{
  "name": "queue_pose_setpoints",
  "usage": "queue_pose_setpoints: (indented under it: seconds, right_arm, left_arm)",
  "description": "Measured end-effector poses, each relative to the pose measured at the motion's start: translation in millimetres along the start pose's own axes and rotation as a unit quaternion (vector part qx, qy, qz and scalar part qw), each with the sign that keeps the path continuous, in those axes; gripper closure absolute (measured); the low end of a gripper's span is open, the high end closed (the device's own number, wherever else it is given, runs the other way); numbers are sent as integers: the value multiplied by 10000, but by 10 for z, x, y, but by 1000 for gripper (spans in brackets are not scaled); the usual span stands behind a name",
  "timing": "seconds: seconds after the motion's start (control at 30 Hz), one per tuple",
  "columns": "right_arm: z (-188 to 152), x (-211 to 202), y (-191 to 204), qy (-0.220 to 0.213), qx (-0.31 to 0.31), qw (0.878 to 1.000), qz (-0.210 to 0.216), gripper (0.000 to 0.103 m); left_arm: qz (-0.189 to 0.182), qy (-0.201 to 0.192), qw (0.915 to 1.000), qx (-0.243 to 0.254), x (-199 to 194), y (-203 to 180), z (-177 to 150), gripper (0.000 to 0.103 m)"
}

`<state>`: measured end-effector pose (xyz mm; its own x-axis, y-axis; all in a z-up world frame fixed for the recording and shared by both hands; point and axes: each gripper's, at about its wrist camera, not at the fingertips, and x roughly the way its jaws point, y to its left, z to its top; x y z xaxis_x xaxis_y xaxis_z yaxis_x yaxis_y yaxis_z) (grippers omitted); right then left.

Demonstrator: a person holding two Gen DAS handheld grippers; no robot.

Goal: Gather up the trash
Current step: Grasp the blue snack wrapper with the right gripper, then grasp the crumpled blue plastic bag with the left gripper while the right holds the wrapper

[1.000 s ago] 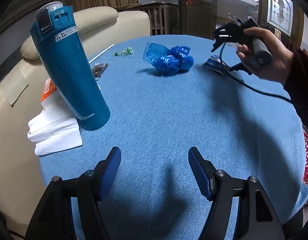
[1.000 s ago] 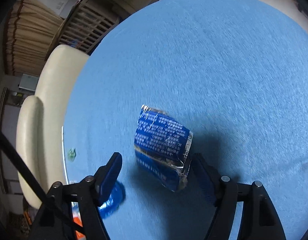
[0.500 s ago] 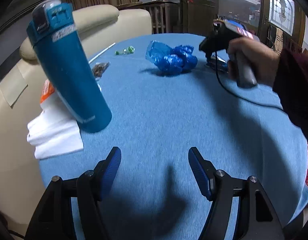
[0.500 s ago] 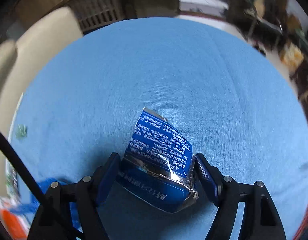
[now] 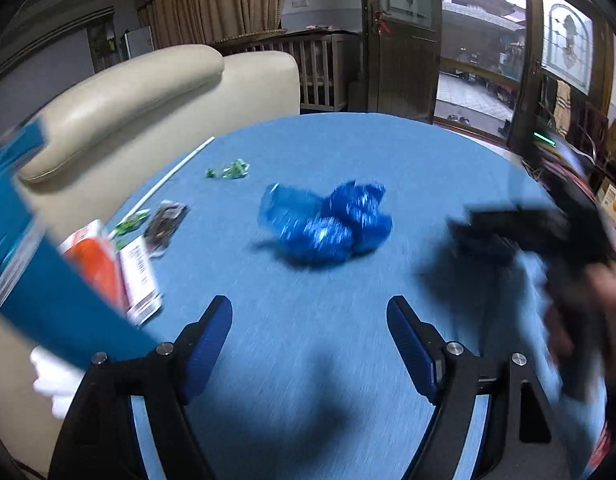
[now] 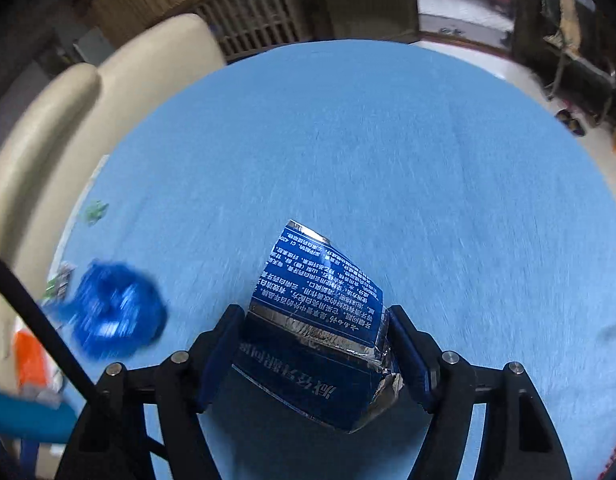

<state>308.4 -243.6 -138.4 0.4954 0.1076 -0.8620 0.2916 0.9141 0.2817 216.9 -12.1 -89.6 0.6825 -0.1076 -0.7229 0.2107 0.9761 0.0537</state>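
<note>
My right gripper (image 6: 314,344) is shut on a crumpled blue foil carton (image 6: 320,320) with white print and holds it above the round blue table (image 6: 388,152). That gripper appears as a dark blur at the right in the left wrist view (image 5: 524,236). My left gripper (image 5: 310,344) is open and empty, low over the table (image 5: 348,148). A crumpled blue plastic bag (image 5: 328,224) lies ahead of it; it also shows in the right wrist view (image 6: 116,312). Green wrappers (image 5: 228,169) and a dark wrapper (image 5: 166,222) lie further left.
A teal bottle (image 5: 48,288) stands at the left edge, blurred, beside an orange-and-white pack (image 5: 120,268) and white tissue (image 5: 56,384). A white straw (image 5: 176,172) lies by the table edge. A cream sofa (image 5: 148,88) stands behind the table.
My right gripper has closed on the blue carton and lifted it, moving nearer and to the right. My left gripper has moved forward toward the blue bag, still open.
</note>
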Motion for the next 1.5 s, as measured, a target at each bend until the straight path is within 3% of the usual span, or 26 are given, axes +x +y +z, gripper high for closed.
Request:
queue_pose_setpoints:
  seconds: [0.23, 0.33, 0.53, 0.63, 0.7, 0.83, 1.07, 1.5]
  right_arm:
    - [-459, -448, -420, -118, -93, 9956, 928, 28]
    - [-713, -639, -669, -274, -112, 9931, 1137, 28]
    - [-1070, -962, -1007, -669, -157, 9890, 1309, 28]
    - [-1168, -1053, -1080, -794, -144, 9884, 1290, 28]
    - [-1197, -1057, -1080, -835, -138, 9883, 1272, 28]
    - [-1205, -1101, -1043, -950, -60, 9870, 1297, 28]
    - [-1315, -1436, -1066, -1249, -49, 9830, 1344, 28]
    - [-1739, -2172, -1283, -1764, 116, 9759, 1280, 28]
  left_arm:
    - [29, 23, 9996, -292, 546, -192, 544, 23]
    - [12, 114, 9997, -196, 793, -300, 716, 23]
    - [126, 853, 9961, 200, 1303, -428, 679, 23]
    - [168, 772, 9965, 256, 1274, -443, 627, 23]
    - [77, 709, 9972, 228, 1200, -454, 606, 39]
    - [37, 639, 9971, 423, 1008, -542, 546, 44]
    - [-231, 443, 9984, 278, 449, -612, 351, 44]
    - [-676, -329, 9928, 930, -1089, -1129, -354, 44]
